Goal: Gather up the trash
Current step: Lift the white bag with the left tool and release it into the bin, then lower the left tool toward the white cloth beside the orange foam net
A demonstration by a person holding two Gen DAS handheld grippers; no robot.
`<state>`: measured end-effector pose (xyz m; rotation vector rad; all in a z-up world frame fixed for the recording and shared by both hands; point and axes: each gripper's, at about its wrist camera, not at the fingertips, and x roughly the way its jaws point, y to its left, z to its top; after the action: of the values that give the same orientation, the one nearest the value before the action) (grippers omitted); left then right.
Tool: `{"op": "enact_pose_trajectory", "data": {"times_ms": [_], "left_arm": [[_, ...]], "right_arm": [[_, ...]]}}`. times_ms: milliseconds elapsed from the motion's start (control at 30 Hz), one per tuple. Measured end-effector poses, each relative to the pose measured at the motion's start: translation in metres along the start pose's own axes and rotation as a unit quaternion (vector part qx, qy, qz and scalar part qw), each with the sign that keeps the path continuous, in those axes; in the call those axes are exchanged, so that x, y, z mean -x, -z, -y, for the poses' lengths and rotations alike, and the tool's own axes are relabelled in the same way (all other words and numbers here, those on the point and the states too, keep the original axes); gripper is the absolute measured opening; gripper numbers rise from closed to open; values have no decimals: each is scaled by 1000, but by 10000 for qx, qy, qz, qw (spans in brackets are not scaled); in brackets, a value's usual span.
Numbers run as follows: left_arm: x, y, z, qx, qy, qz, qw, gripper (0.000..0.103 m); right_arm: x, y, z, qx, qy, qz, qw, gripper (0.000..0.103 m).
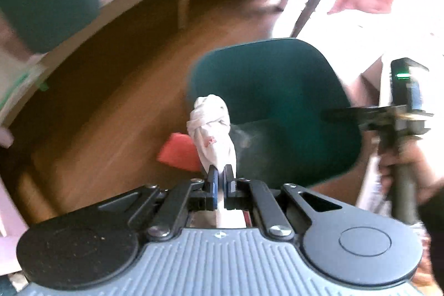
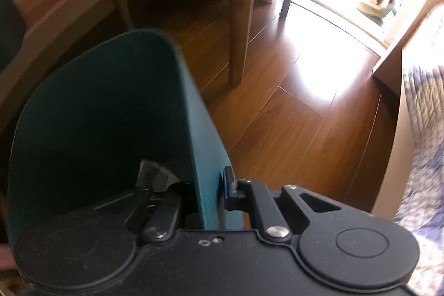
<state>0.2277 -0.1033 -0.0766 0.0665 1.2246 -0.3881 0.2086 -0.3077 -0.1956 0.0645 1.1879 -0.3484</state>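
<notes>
Floor [image 2: 277,107]: brown wood planks, sunlit at the far side; table and chair legs stand on it.
Bin [image 1: 272,107]: dark green waste bin, held off the floor with its mouth open toward the left wrist camera. In the right wrist view its side wall [image 2: 205,151] runs straight up from the claw.
Right gripper [image 2: 213,193]: pressed together on the bin's wall at the rim, one finger inside and one outside, so it carries the bin.
Left gripper [image 1: 221,179]: pinching the lower end of a wad of white tissue.
Tissue [image 1: 212,129]: twisted and knotted, with a small red mark; its long axis stands up along the fingers, in the air just left of the bin's near rim.
Red scrap [image 1: 179,153]: flat piece behind the tissue, beside the bin; blurred.
Key relation: the bin mouth lies ahead and to the right of the tissue, and the left hand alone holds it. Judged from this, a short carry rightward over the rim comes before letting go.
</notes>
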Motion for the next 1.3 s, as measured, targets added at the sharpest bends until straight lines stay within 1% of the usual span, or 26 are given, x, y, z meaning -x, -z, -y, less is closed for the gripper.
{"op": "enact_pose_trajectory", "data": {"times_ms": [33, 133, 167, 233, 300, 333, 400, 467, 500, 533, 567, 633, 700, 733, 767, 800, 867, 900, 1000, 1067, 1133, 1167, 1233, 1300], "left_arm": [[-5, -3, 7, -15, 122, -23, 9999, 3], [-33, -13, 16, 242, 654, -216, 9973, 3], [-44, -18, 18, 273, 711, -267, 9967, 3], [-68, -24, 20, 242, 707, -394, 9964, 3], [-89, -32, 24, 195, 692, -603, 9956, 3], [-99, -36, 28, 110, 662, -641, 9957, 3], [-122, -42, 39, -154, 708, -877, 9935, 3], [-136, -44, 42, -247, 492, -991, 9936, 3], [-143, -45, 43, -279, 441, -1064, 9930, 3], [-138, -35, 34, -251, 413, -1114, 9926, 3], [-140, -33, 31, -193, 390, -1184, 9920, 3], [-141, -34, 28, -111, 361, -1275, 9911, 4], [-137, -34, 27, -140, 352, -1253, 9914, 6], [-135, -34, 27, -134, 328, -1226, 9918, 11], [-132, -34, 25, -103, 331, -1198, 9922, 21], [-129, -35, 23, -52, 384, -1161, 9925, 27], [-124, -34, 20, 31, 539, -1062, 9929, 57], [-120, -35, 19, 41, 540, -1003, 9935, 60], [-103, -33, 14, 141, 410, -807, 9958, 60], [-78, -27, 3, 481, 420, -620, 9960, 60], [-58, -12, -8, 893, 506, -533, 9933, 60], [-57, -8, -12, 1104, 462, -517, 9915, 60], [-40, 5, -24, 1473, 242, -421, 9879, 60], [-37, 13, -31, 1489, 67, -176, 9887, 60]], "right_arm": [[0, 1, -2, 130, 55, -80, 9999, 7], [-3, 7, -6, 469, 165, -332, 9982, 7], [-3, 9, -5, 515, 190, -445, 9975, 7], [0, 18, -1, 564, 225, -658, 9960, 7], [1, 27, 1, 553, 228, -853, 9946, 7], [1, 30, 2, 567, 229, -944, 9937, 7], [1, 33, 3, 549, 224, -1048, 9927, 7], [0, 32, 2, 565, 241, -1062, 9924, 7], [-1, 31, 1, 566, 263, -1063, 9924, 7], [-1, 31, -1, 580, 282, -1068, 9922, 7], [-1, 31, -2, 582, 290, -1069, 9921, 7], [-3, 30, -4, 578, 282, -1089, 9920, 7], [-4, 30, -1, 586, 271, -1100, 9918, 8], [-5, 30, 0, 573, 267, -1105, 9919, 8], [-5, 29, 0, 550, 265, -1115, 9919, 8], [-5, 29, 1, 544, 258, -1128, 9918, 8], [-6, 30, 3, 579, 225, -1159, 9913, 9], [-6, 30, 3, 605, 210, -1179, 9910, 10], [-8, 28, 3, 728, 116, -1258, 9893, 12], [-11, 27, 4, 831, 118, -1286, 9881, 12], [-13, 27, 4, 897, 137, -1292, 9875, 12], [-14, 27, 4, 946, 142, -1319, 9866, 12], [-18, 29, 4, 1033, 185, -1364, 9851, 11], [-20, 33, 0, 1208, 415, -1260, 9838, 9]]}}
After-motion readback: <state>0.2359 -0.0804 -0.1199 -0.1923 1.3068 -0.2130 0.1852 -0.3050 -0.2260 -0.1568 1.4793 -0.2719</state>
